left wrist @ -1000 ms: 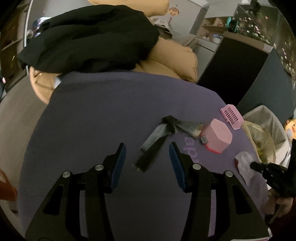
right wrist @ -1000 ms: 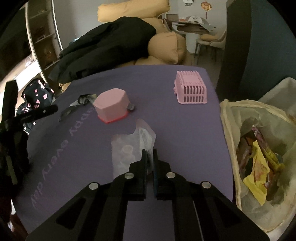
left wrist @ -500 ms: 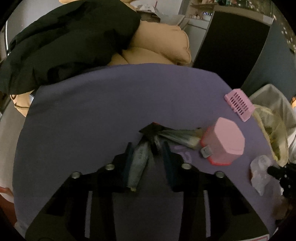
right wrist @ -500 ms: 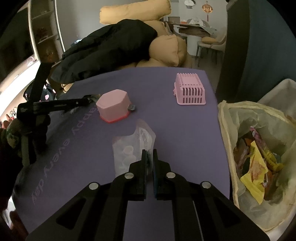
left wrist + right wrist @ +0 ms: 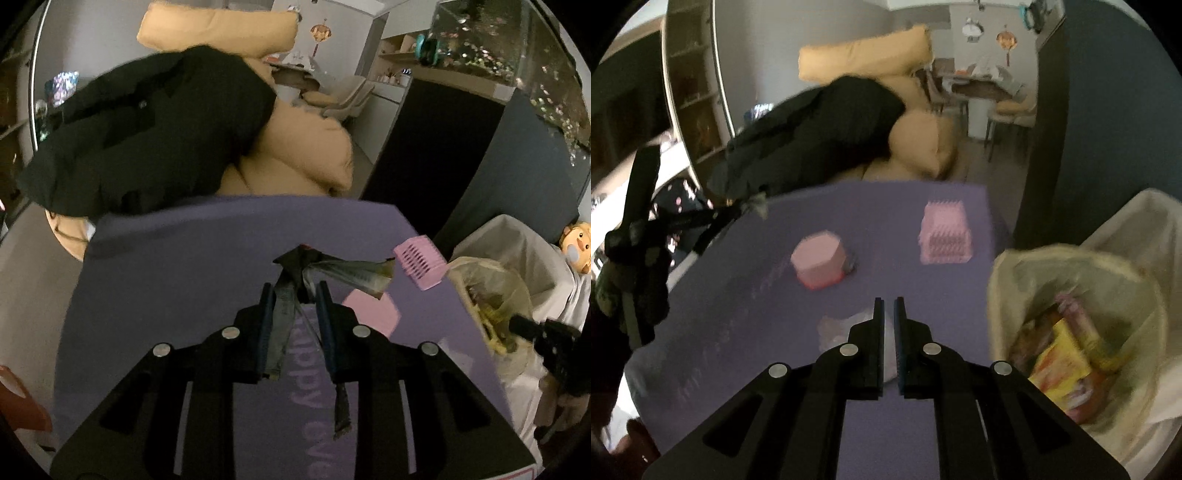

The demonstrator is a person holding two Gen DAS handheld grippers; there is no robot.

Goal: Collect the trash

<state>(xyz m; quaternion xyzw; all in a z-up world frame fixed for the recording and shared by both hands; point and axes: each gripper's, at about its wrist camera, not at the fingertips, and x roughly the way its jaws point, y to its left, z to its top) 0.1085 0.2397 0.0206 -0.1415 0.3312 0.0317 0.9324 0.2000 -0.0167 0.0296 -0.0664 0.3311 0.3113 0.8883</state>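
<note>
My left gripper is shut on a dark crumpled foil wrapper, which hangs lifted above the purple table. Its loose strips stick out forward and dangle below the fingers. My right gripper is shut on a clear crinkled plastic wrapper, raised a little over the table. Just right of it stands an open trash bag with colourful packets inside. In the left wrist view the right gripper shows at the far right, over the trash bag.
A pink faceted container and a pink slotted basket stand on the table. Behind the table's far edge lie tan cushions with a black garment on them. A dark cabinet stands at back right.
The left gripper's jaws closed on the dark wrapper and lifted it off the table. The right gripper rose with the clear plastic still held, and the table now looks farther below both.
</note>
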